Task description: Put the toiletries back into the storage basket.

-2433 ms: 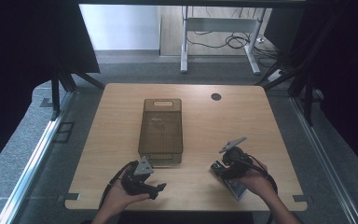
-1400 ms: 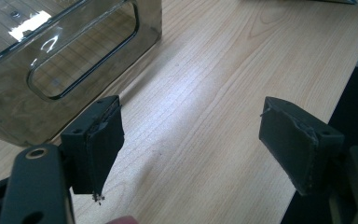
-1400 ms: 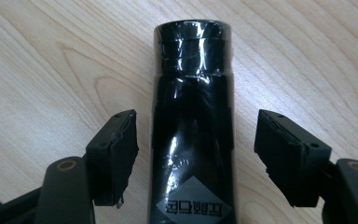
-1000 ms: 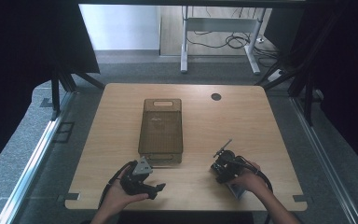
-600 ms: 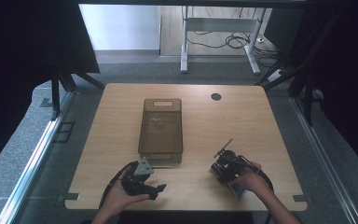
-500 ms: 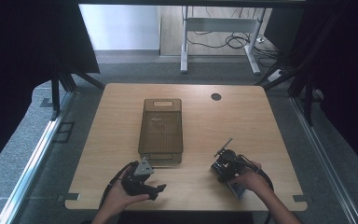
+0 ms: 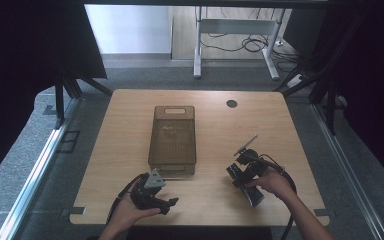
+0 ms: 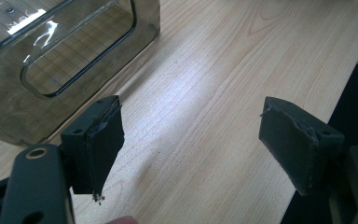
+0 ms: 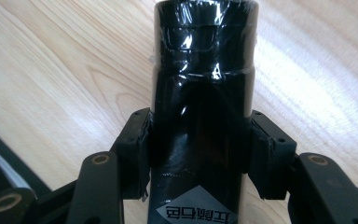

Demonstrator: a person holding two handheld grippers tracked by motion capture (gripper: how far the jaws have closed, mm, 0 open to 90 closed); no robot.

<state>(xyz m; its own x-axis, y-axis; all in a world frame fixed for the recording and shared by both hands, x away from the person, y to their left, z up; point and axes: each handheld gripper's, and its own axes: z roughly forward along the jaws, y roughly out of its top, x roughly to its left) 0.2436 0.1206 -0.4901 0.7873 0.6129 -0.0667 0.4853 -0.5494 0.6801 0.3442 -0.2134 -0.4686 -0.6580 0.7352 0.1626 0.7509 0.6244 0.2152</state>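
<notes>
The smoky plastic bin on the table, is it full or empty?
Empty, as far as shows. The high view looks straight into the bin and finds only its ribbed bottom; the black bottle sits clamped in the right claw, outside it.

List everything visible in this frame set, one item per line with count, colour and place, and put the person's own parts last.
Table: one, light wood, centre of the high view.
Bin: one, smoky translucent brown, mid-table, handle cut-outs at the ends.
Cylinder: one, glossy black with a white label, between the right gripper's jaws.
Cable hole: one, dark, far right part of the table.
Desk frame: one, white, on the floor beyond the table.
Left gripper: black, open, beside the bin's near end.
Right gripper: black, clamped on the cylinder.
Hands: two, near edge.
</notes>
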